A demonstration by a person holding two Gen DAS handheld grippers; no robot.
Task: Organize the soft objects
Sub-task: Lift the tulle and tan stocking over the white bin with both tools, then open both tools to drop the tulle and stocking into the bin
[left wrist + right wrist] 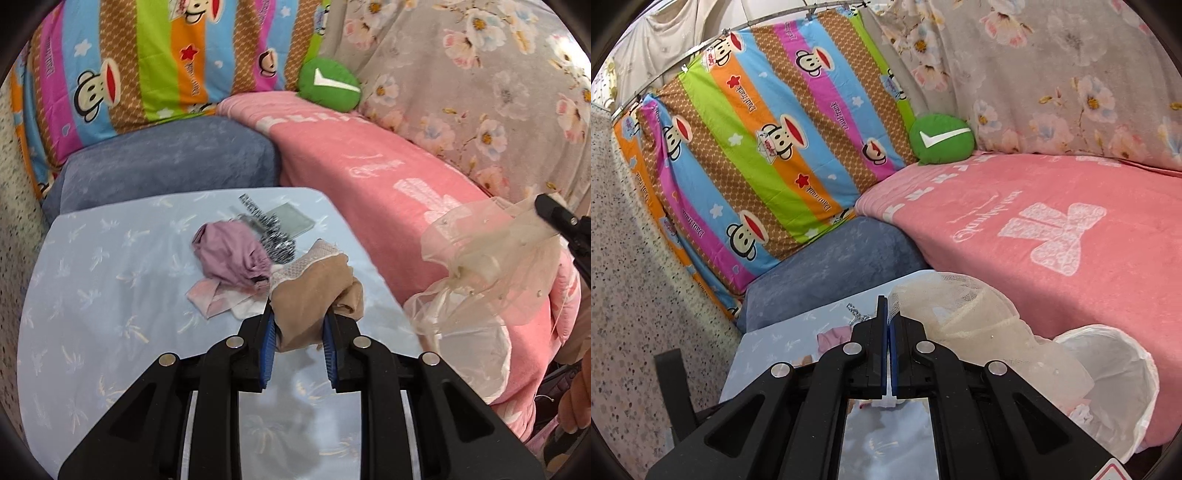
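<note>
Clamping tan stockings (314, 291) in the left gripper (298, 332), narrowly parted, above the pale blue table (92, 295); pinching cream tulle (960, 314) in the fully closed right gripper (888, 354); probably sorting, next needing carrying toward the white mesh basket (1115, 373), pink blanket (1034, 229) beyond

Heap of garments (236, 258) on the table (92, 295), blanket (369, 166) right, cushion (166, 162) behind.

Both wrist views face bed corner; share green cushion (328, 84) (941, 138).
</note>
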